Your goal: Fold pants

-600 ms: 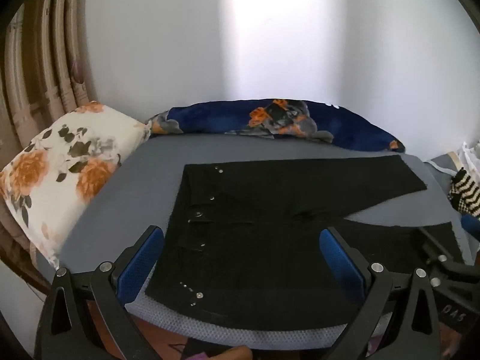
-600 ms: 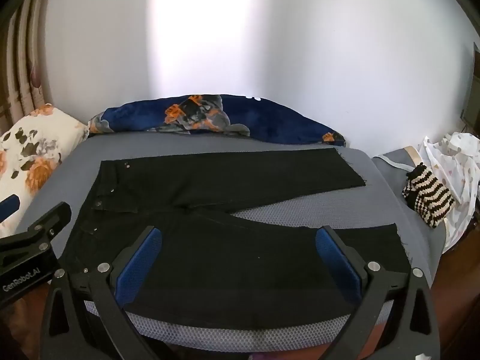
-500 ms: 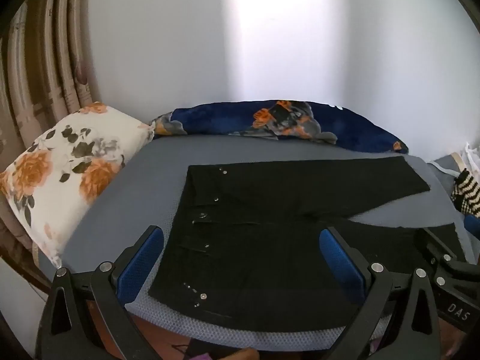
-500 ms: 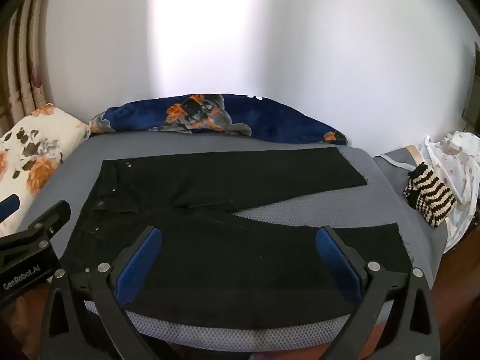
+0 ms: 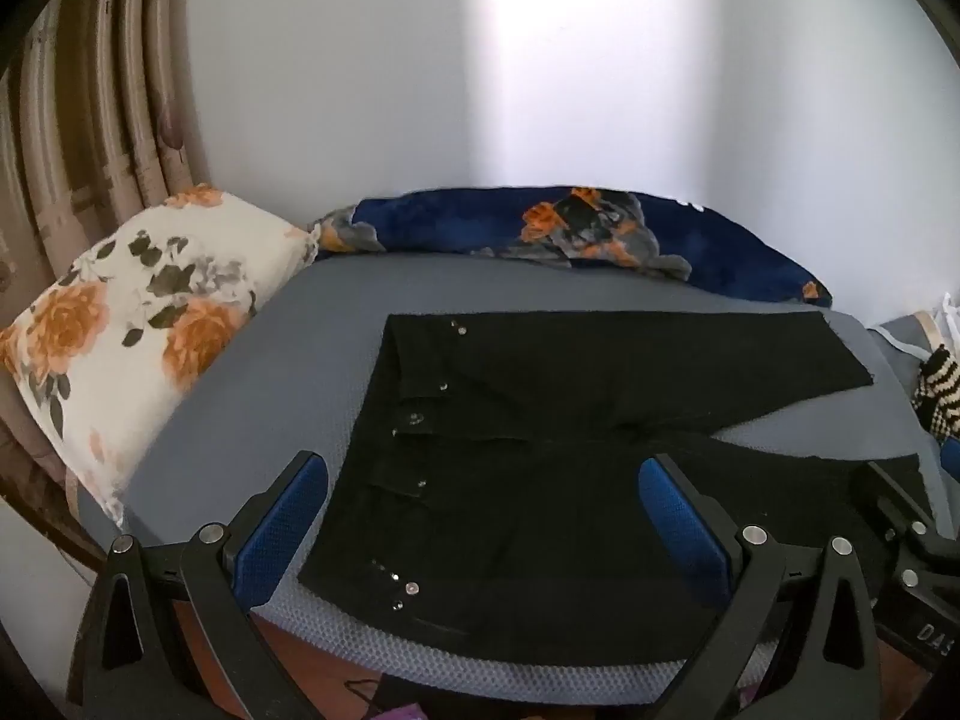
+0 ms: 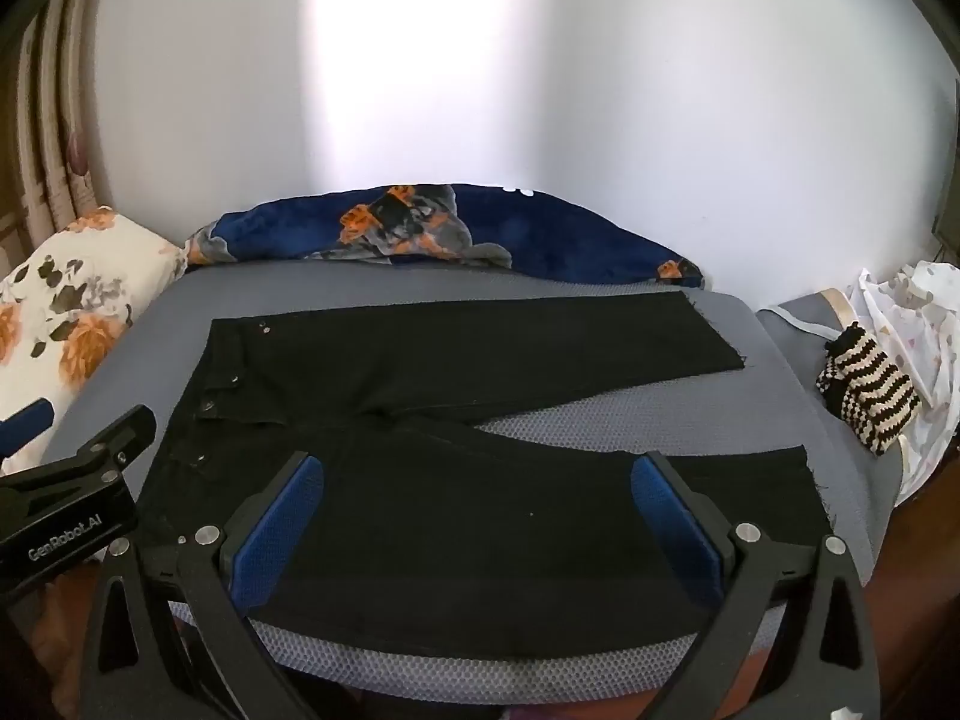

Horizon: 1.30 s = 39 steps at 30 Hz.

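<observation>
Black pants [image 5: 540, 420] lie flat on a grey mattress [image 5: 312, 324], waistband to the left, legs spread apart to the right; they also show in the right wrist view [image 6: 480, 396]. My left gripper [image 5: 483, 498] is open and empty, hovering above the near waist part. My right gripper [image 6: 477, 498] is open and empty, hovering above the near leg. The right gripper's body [image 5: 900, 546] shows at the lower right of the left wrist view; the left gripper's body [image 6: 66, 510] shows at the lower left of the right wrist view.
A floral white pillow [image 5: 126, 330] lies at the left. A blue floral blanket [image 5: 576, 234] runs along the white wall behind. A striped knit item [image 6: 870, 384] and white cloth [image 6: 912, 324] lie at the right. The mattress front edge [image 6: 480, 672] is close below.
Both grippers have drifted slightly; the left view has shifted a little so the pants sit further right. The pants have not moved. Both grippers stay open.
</observation>
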Tool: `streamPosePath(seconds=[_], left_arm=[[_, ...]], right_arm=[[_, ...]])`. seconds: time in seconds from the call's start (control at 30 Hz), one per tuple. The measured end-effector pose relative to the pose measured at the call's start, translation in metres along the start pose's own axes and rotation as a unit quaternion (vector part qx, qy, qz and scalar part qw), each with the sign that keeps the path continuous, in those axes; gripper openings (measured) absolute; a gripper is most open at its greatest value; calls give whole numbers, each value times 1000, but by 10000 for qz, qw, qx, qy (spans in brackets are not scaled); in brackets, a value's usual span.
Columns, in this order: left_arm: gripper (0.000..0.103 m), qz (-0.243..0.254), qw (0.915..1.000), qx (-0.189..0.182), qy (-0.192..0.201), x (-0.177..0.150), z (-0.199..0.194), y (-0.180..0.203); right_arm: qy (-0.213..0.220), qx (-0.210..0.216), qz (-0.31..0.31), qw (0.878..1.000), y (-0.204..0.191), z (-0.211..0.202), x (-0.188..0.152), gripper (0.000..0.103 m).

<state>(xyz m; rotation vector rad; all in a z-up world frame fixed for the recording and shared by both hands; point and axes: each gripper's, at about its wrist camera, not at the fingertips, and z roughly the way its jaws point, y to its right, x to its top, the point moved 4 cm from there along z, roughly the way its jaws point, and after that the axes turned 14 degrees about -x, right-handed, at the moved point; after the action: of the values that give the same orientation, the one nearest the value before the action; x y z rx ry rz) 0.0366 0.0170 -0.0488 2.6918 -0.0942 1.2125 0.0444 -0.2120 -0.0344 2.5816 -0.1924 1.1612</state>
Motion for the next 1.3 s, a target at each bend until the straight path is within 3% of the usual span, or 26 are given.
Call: streamPosePath(seconds=[0.2,0.37,0.43,0.57,0.83,0.93,1.0,1.13,1.3], left_arm=[[103,-62,9999,-23,-135,2,7,-7],[103,28,9998,-76,-156,7,7,-13],[103,146,9993,-199,-265,14,0,-10],[103,597,9981,-157,-74,49,-46,4],[103,570,9890,-1199,655,137,-167,33],[103,286,9802,-1896,502,157,-193,41],[103,233,9750,-2128,591,171,-202,49],[103,167,9877,-1365,744,175,-182,43],[103,-307,9957,-832,269,134,-101,10]], right_arm=[[124,-53,-72,9999,-6,1,1,102],[114,384,-139,9991,-13,-6,4,102],[177,872,157,9959,0,-25,15,102],[747,1092,431,9903,36,-86,51,102],[2101,878,872,9698,129,-217,128,103],[2466,851,1148,9585,152,-251,139,103],[2574,895,1282,9536,160,-261,146,103],[2267,1089,1107,9615,146,-239,136,103],[1258,1048,431,9856,95,-159,93,103]])
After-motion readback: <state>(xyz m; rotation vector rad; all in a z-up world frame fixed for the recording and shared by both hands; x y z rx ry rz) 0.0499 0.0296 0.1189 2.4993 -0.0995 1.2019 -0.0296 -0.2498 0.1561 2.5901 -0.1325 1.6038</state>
